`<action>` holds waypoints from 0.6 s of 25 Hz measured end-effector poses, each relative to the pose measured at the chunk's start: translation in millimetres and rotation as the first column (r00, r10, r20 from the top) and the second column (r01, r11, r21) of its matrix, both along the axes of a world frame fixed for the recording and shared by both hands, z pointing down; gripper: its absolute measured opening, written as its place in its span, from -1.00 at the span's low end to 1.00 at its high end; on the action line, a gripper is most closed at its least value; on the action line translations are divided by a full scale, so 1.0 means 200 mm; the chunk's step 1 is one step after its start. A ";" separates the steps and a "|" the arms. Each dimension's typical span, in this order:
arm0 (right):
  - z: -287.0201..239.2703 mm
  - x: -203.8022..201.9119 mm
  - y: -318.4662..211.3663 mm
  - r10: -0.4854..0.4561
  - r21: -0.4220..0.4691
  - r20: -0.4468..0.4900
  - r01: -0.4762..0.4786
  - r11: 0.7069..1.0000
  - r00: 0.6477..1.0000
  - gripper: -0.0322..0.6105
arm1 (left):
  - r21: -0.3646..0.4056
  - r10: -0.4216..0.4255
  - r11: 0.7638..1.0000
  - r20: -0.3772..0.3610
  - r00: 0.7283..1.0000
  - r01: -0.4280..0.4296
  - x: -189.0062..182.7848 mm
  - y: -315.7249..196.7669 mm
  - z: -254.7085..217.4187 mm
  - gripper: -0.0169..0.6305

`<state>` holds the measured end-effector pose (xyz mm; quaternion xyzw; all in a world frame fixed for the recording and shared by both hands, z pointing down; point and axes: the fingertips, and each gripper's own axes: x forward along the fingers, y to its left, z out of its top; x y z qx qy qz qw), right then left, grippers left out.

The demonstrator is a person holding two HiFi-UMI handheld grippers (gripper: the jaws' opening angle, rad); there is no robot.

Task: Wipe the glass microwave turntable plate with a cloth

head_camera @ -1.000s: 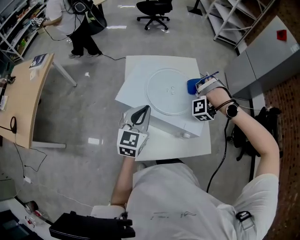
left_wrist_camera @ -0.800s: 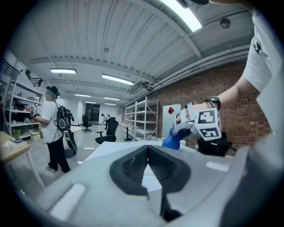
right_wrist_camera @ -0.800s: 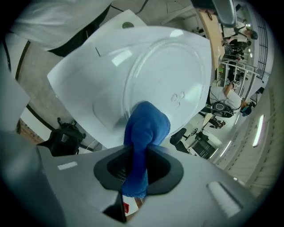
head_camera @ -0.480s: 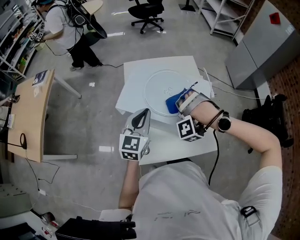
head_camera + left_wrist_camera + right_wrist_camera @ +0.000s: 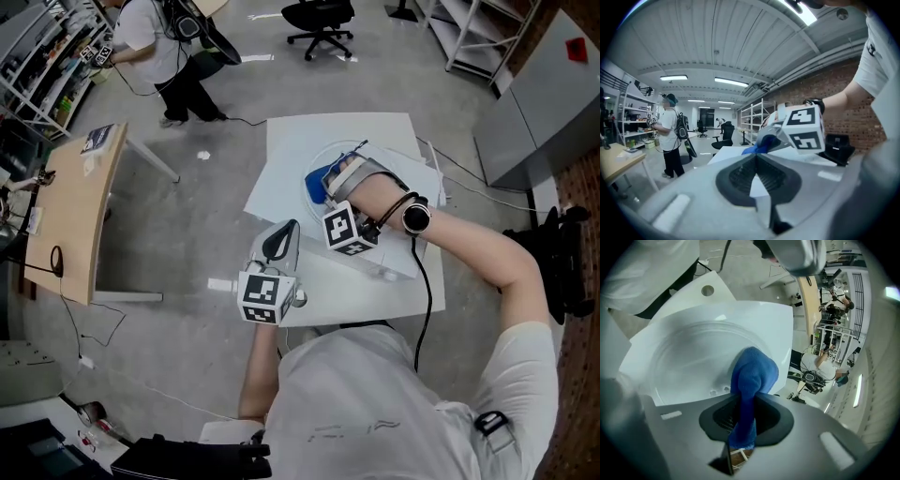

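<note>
**Blue cloth down on the glass plate, left gripper idle**

The right gripper's [image 5: 745, 416] fingers were clamped on a bunched fold of the blue cloth [image 5: 752, 373]. The loose end bulged out ahead of the tips and pressed onto the glass turntable plate [image 5: 686, 359] near its rim. From above, the right gripper [image 5: 333, 180] reached over the plate toward the counter's [image 5: 398, 291] far edge, with the cloth [image 5: 317, 184] at the plate's left side.

The left gripper's [image 5: 757, 161] fingers met at the tips with nothing between them. That left gripper [image 5: 279, 242] hung by the counter's near left corner, well apart from the plate.

The plate lay flat on a white sheet [image 5: 780, 322] on the far half of the counter.

To my eye the plate was stiff, smooth and breakable, and probably slick enough to slide or turn under a hard push. A steadying hold would best go on its rim, from the side away from the wiping. The cloth looked soft and limp, so a gathered fold deep between the fingers seemed the right grip. That should let the free end spread under light pressure.

A person with a backpack [image 5: 178, 42] stood well off beyond the counter's far left corner.
</note>
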<state>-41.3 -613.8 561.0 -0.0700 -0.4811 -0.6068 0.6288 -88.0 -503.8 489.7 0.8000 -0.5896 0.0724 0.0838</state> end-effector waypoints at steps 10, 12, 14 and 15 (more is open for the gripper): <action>0.00 0.24 -0.48 0.236 0.029 -0.014 -0.235 0.971 0.972 -0.69 | 0.009 -0.029 1.000 0.022 0.999 0.029 -0.05 0.00 0.06 -0.94; 0.02 0.37 -0.51 0.277 0.031 -0.027 -0.277 0.961 0.960 -0.69 | 0.009 -0.017 1.000 0.020 1.000 0.017 -0.03 -0.01 0.06 -0.94; 0.02 0.49 -0.52 0.310 0.037 -0.040 -0.308 0.951 0.950 -0.69 | 0.014 0.001 1.000 0.020 1.000 -0.001 -0.01 -0.02 0.06 -0.94; 0.03 0.55 -0.51 0.325 0.039 -0.045 -0.324 0.945 0.944 -0.69 | 0.018 0.012 1.000 0.020 1.000 -0.013 0.01 -0.03 0.06 -0.94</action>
